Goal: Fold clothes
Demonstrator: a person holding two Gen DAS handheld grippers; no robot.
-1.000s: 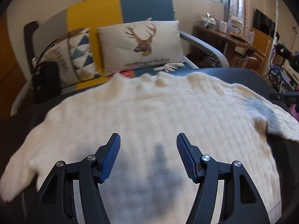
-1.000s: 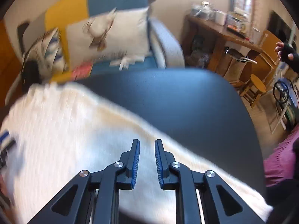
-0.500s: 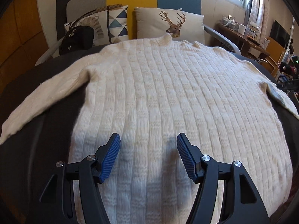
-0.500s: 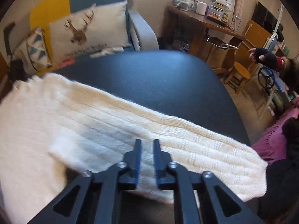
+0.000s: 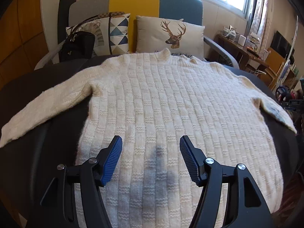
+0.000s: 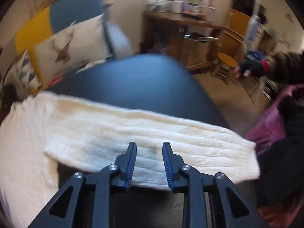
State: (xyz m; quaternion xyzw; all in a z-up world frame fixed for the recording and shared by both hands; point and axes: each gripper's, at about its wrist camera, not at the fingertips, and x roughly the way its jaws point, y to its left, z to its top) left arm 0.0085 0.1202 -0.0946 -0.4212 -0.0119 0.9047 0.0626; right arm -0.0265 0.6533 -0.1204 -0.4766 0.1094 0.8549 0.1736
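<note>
While the left gripper (image 5: 151,152) hangs wide open and empty over its hem, the cream knit sweater (image 5: 171,114) lies flat on the dark table (image 5: 28,152), its long axis running from hem to collar, collar toward the deer cushion (image 5: 171,36), sleeves spread sideways; the cushion's script partly reads "ess ticket". In the blurred right view, the right gripper (image 6: 149,152) is opening, empty, above the sleeve (image 6: 152,131), which stretches sideways

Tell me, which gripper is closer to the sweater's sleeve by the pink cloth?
Right. The right gripper, fingers opening, hovers directly over that sleeve. The left gripper is above the sweater's lower body, away from it.
</note>
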